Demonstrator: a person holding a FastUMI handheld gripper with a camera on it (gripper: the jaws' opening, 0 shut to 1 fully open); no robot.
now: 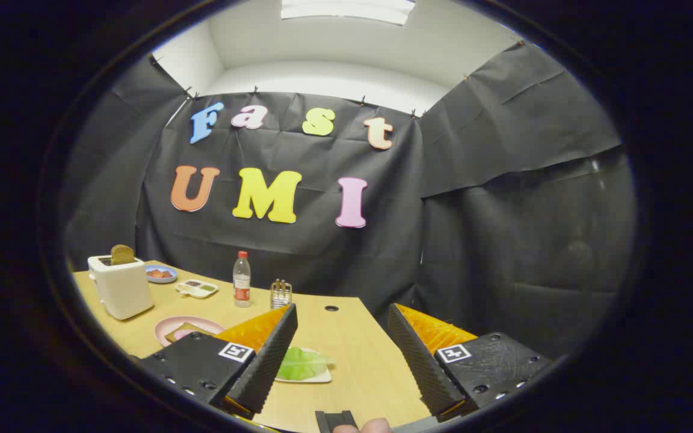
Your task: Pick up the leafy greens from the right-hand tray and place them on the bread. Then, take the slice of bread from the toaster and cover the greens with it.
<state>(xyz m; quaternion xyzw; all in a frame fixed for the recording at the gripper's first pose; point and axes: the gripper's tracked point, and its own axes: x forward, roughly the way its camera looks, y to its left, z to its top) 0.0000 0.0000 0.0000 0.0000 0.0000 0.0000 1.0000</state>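
Wooden table (pixel 346 337), lower frame. Gripper (pixel 341 346) spread wide, gripping nothing; lettuce (pixel 299 363) on white tray (pixel 321 377) btwn fingers. Bread slice (pixel 122 254) poking from toaster (pixel 121 288), mid-left.

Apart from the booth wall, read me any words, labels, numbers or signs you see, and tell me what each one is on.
No text here can be read.
Bottle: it carries a red label, too small and blurred to read.
Gripper: a square black-and-white marker sits on each finger, a pattern without words. Its jaws stand open, with the leafy greens just ahead of them.
Toaster: no marking can be made out.
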